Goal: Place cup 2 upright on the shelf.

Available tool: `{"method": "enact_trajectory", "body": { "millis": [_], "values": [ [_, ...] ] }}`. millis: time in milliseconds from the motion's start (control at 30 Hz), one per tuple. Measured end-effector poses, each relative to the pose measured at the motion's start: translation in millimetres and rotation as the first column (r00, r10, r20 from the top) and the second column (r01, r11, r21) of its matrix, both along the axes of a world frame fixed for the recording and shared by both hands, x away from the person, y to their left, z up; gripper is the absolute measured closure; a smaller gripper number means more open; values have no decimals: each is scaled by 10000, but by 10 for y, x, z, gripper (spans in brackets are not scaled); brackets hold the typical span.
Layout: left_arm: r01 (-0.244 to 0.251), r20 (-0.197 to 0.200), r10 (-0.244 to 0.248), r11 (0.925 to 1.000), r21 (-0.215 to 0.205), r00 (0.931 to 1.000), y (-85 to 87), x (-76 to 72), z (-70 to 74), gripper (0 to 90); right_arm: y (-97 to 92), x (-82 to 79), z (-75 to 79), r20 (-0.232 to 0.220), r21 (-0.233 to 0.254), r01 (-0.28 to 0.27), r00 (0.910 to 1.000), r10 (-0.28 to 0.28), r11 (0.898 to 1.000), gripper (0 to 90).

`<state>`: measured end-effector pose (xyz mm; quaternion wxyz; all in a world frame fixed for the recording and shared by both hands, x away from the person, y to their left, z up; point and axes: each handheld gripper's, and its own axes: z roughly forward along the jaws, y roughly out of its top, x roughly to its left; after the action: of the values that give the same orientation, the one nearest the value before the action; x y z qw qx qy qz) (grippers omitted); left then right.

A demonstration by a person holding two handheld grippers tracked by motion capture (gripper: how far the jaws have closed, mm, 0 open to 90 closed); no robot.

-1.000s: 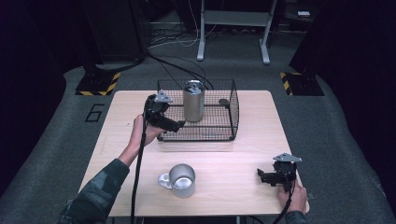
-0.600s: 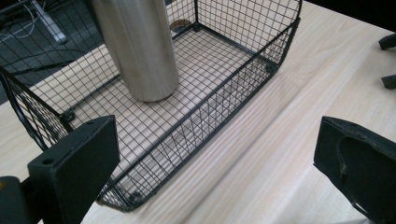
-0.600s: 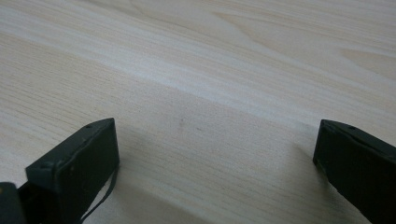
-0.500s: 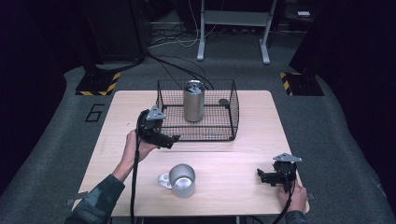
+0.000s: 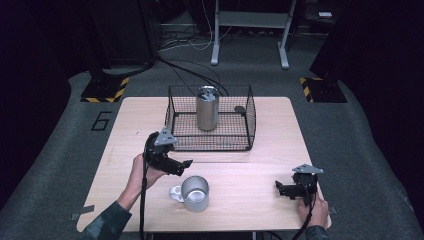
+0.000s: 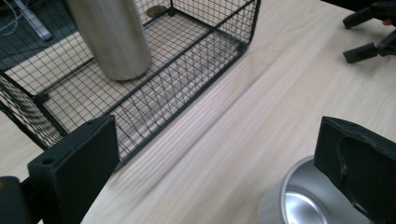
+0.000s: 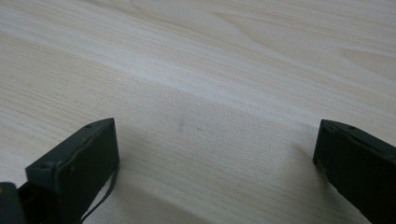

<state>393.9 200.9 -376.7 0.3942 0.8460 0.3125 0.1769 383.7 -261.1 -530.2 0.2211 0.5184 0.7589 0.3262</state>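
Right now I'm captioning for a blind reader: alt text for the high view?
A person's left gripper, jaws open, hovers just above a metal mug on a wooden table; behind stands a steel cylinder in a wire basket.

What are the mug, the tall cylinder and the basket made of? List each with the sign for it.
Mug: apparently brushed metal, perhaps steel; grey sheen with a bright glint inside, seen in the left gripper view.
Tall cylinder: likely matt metal too; dull silver wall with soft vertical streaks.
Basket: black wire mesh, probably coated; thin crossed wires you can see through.
Left gripper hangs open just beside the mug.
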Motion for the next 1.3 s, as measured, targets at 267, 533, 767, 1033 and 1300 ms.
{"method": "enact_trajectory", "body": {
  "millis": [267,533,767,1033,1300],
  "values": [
    [497,-218,-497,9988,25,9985,-75,-204,-74,1,0,0,0,-2,-2,1,10000,-1,10000,0],
    [1081,-532,-1082,9941,-49,9927,-155,-362,-161,0,0,0,0,-1,-3,-4,10000,4,10000,0],
    [1434,-834,-1418,9896,129,9864,-251,-453,-304,0,0,0,0,-1,-3,-2,10000,2,10000,0],
    [1548,-906,-1509,9872,377,9844,-341,-529,-437,0,0,0,0,-1,-2,-3,10000,3,10000,0],
    [1707,-1023,-1638,9833,626,9812,-406,-548,-535,0,0,0,0,0,0,-1,10000,1,10000,0]
  ]
}}
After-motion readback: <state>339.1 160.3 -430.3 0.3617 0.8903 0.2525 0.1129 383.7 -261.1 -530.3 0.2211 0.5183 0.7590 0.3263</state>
